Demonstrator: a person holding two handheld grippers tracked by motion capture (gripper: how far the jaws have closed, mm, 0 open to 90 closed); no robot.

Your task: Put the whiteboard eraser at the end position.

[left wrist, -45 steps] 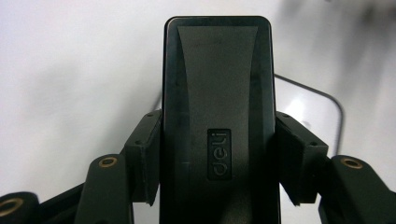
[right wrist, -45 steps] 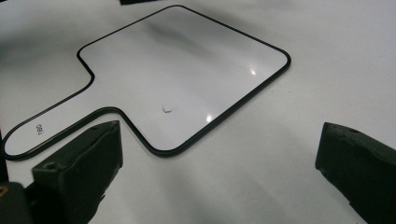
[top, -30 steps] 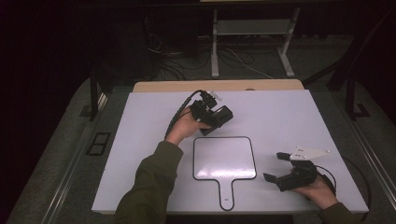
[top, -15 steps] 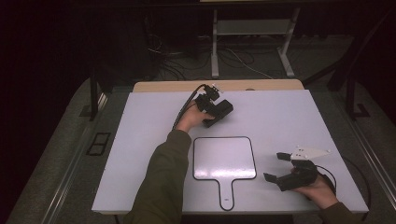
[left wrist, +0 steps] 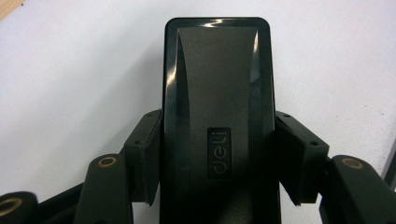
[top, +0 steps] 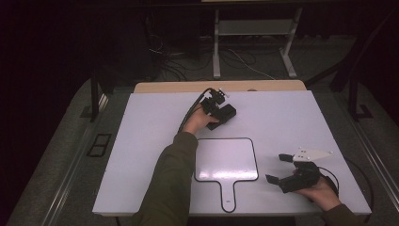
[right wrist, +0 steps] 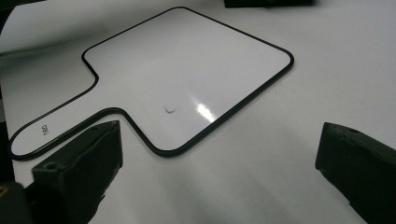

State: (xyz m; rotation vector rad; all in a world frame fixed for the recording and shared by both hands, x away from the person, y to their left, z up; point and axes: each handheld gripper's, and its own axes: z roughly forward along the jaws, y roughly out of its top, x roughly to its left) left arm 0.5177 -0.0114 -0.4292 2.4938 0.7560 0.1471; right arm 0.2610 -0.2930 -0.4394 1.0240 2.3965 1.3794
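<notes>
A black "deli" board eraser sits between the jaws of my left gripper, whose pads press on its two long sides. In the high view this gripper and the eraser are low over the far middle of the white table. A white hand-held board with a black rim and a handle lies flat at the table's front middle. My right gripper rests to the right of it, open and holding nothing. The right gripper view has the board ahead of the spread jaws.
A wooden strip runs along the table's far edge. Beyond it, cables and a metal stand are on the dark floor. A small white speck lies on the board.
My left hand has carried the eraser a little farther from the person, toward the far edge, and lower. The right hand and the board have stayed put.
</notes>
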